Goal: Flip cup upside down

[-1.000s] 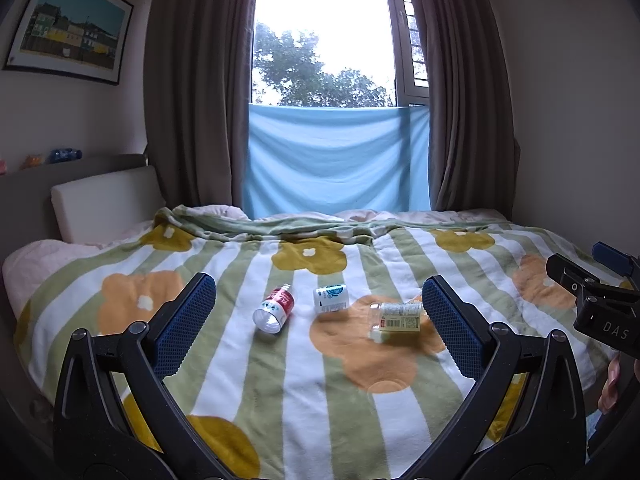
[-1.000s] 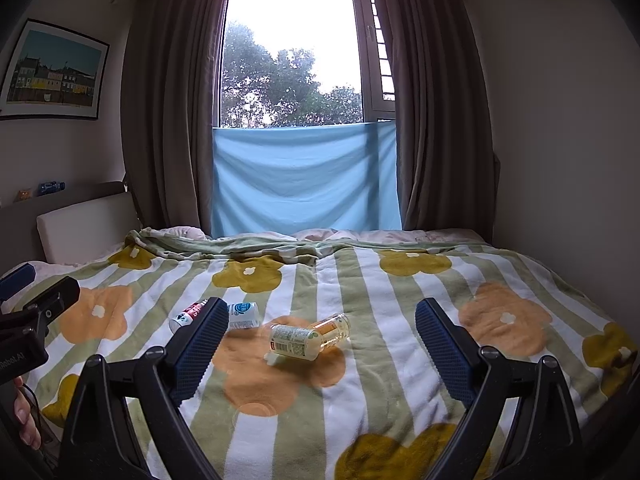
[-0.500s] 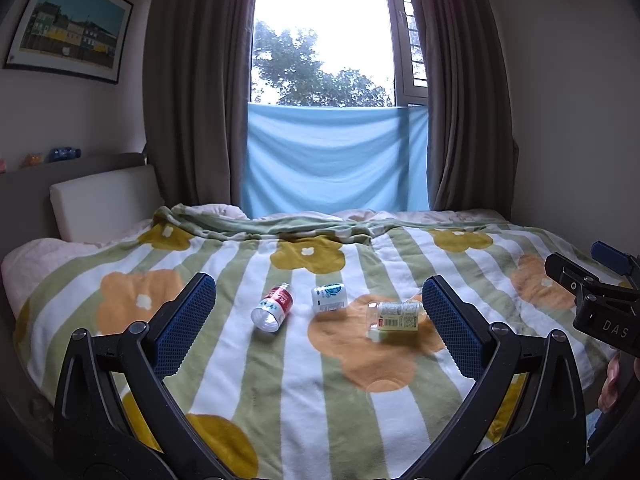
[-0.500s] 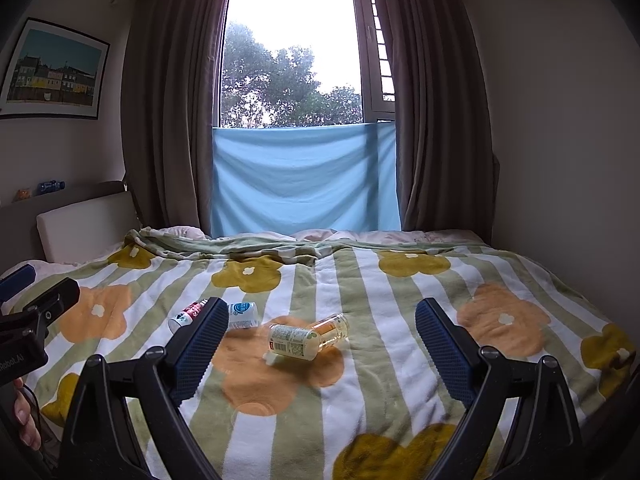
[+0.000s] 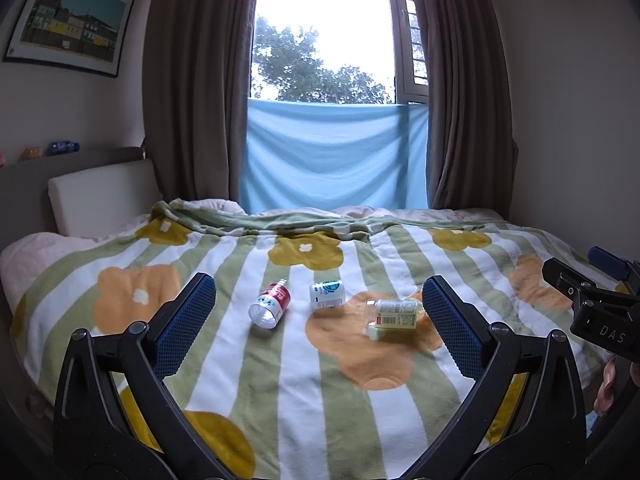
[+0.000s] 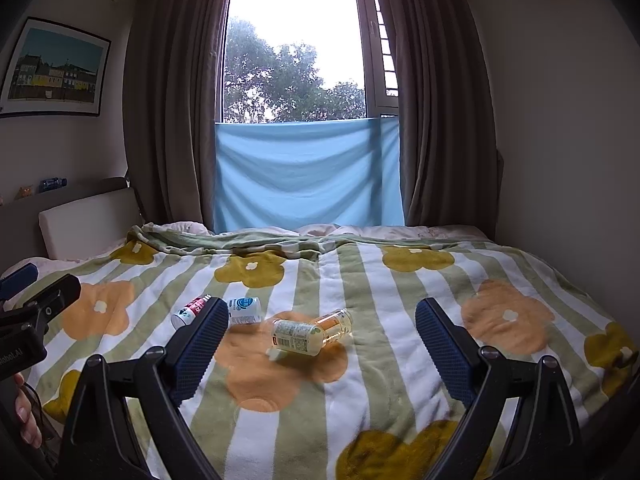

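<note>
Left wrist view: my left tool [image 5: 318,312] hangs spread and empty, my right tool [image 6: 320,338] likewise; the red-labelled cup [image 5: 270,305] lies sideways on the bed [image 5: 340,400], reachable.

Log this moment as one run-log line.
left gripper: open, empty | right gripper: open, empty | clear plastic bottle with yellow-green label: lying on striped floral blanket | flip: not started

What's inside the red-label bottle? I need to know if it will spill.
The red-label bottle lies on the blanket, clear base toward the left camera; that end looks empty. The label hides the middle, and the neck points away.
</note>
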